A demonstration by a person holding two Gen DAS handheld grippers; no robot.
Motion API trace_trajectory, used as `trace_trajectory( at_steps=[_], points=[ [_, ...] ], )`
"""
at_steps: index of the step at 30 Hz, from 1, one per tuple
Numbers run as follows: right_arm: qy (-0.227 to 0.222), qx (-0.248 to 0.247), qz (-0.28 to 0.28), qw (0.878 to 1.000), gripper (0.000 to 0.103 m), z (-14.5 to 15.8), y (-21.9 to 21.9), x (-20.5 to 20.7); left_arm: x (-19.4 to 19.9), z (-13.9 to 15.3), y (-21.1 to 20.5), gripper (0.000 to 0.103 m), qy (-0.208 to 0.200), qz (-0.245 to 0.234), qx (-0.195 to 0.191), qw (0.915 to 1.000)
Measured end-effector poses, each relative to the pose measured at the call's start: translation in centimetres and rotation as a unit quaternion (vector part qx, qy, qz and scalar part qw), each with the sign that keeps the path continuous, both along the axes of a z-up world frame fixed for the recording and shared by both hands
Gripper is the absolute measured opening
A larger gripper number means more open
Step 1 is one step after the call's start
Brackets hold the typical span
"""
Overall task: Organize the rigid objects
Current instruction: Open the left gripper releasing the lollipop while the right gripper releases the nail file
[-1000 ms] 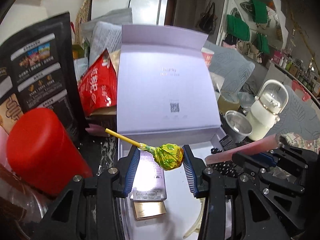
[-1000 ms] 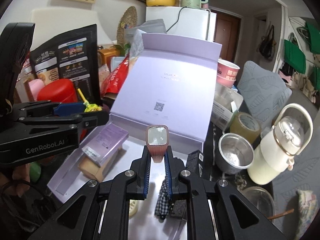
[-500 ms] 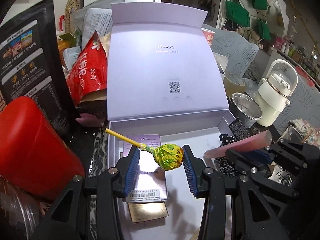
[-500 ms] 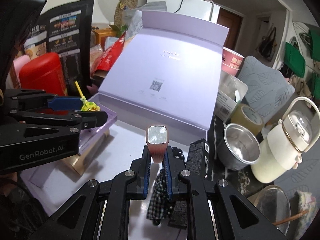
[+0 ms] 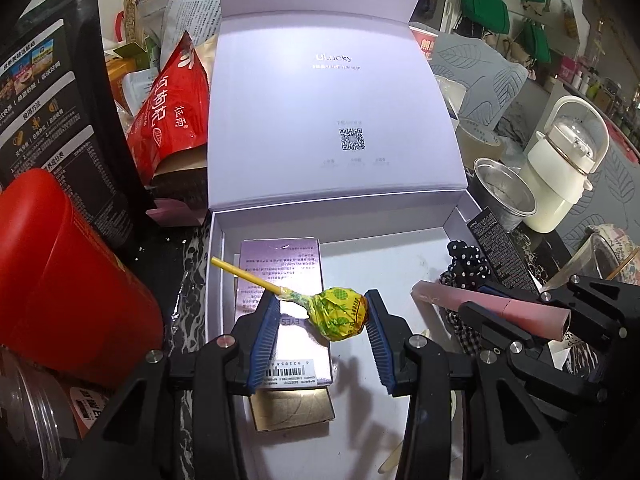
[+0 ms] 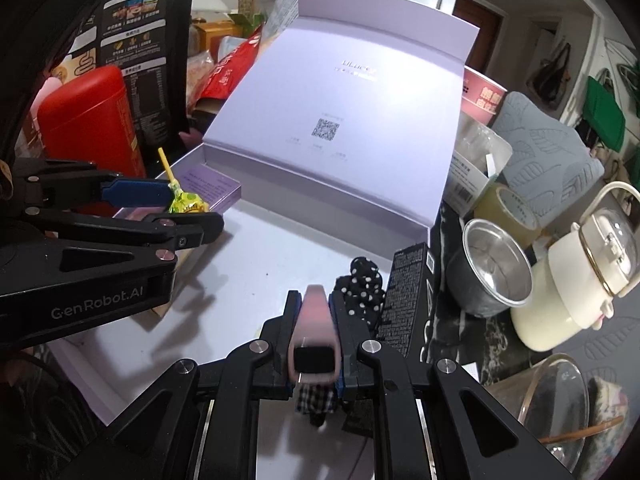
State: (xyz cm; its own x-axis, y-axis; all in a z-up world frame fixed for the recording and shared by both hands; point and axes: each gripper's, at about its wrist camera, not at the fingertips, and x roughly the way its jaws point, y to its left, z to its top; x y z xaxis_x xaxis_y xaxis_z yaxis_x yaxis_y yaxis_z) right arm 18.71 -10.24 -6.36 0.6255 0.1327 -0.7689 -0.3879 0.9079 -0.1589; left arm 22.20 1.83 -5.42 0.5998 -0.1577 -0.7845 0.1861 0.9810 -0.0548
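Hovering low over the open lavender box (image 5: 216, 264), both hand-held grippers have sunk closer to its floor than a second ago. The left hand-held gripper (image 5: 322, 312) stays clamped on the lollipop (image 5: 340, 314) above the purple carton (image 5: 280, 264) at nine o'clock; the right hand-held gripper (image 6: 316, 312) stays clamped on the pink tube (image 6: 314, 320) at three o'clock, beside the dotted cloth (image 6: 364, 284). Release into the box looks near.

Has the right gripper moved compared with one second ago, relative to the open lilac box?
Yes. The right gripper, shut on the pink tube, has come down and closer to the lilac box floor.
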Motion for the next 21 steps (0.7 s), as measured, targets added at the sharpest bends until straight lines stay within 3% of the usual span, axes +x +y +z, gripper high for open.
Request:
trace_trajectory(
  at_steps=[21],
  points=[
    [0.036,-0.015,-0.002,0.999,0.014,-1.3,0.1,0.5,0.2,0.0,0.0,0.043,0.012,0.020,0.014,0.9996]
  ],
)
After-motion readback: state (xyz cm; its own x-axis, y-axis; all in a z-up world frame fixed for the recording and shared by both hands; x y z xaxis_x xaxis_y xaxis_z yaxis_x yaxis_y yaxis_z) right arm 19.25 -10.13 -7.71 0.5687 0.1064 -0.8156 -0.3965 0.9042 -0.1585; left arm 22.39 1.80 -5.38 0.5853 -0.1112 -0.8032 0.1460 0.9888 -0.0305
